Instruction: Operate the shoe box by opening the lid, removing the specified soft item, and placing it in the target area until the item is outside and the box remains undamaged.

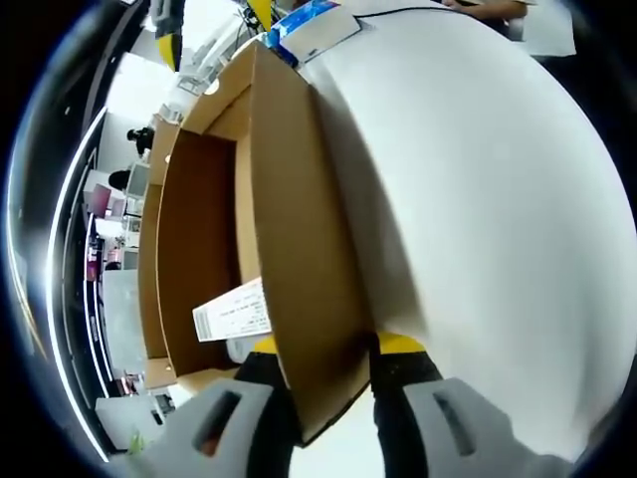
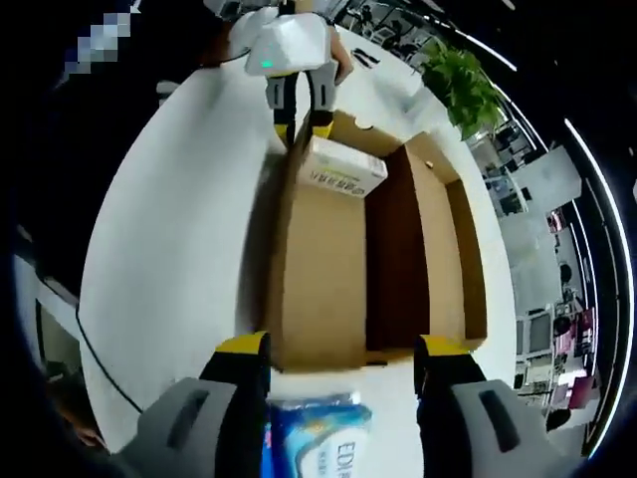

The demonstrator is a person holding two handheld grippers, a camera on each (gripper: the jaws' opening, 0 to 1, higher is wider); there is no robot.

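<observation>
Lid (image 1: 299,249) was up, left hand-held gripper (image 1: 328,393) clamped on its edge; shoe box (image 2: 398,259) open on table (image 2: 169,249). Right hand-held gripper (image 2: 343,388) spread over tissue pack (image 2: 318,438), outside the box. Next, probably: ease lid down gently.

There is one open brown cardboard shoe box (image 2: 368,249) on one white round table (image 2: 169,239). Inside the box lies one white rectangular labelled packet (image 2: 341,167). One blue and white soft plastic pack (image 2: 318,433) lies beside the box. One green potted plant (image 2: 463,85) stands behind.
</observation>
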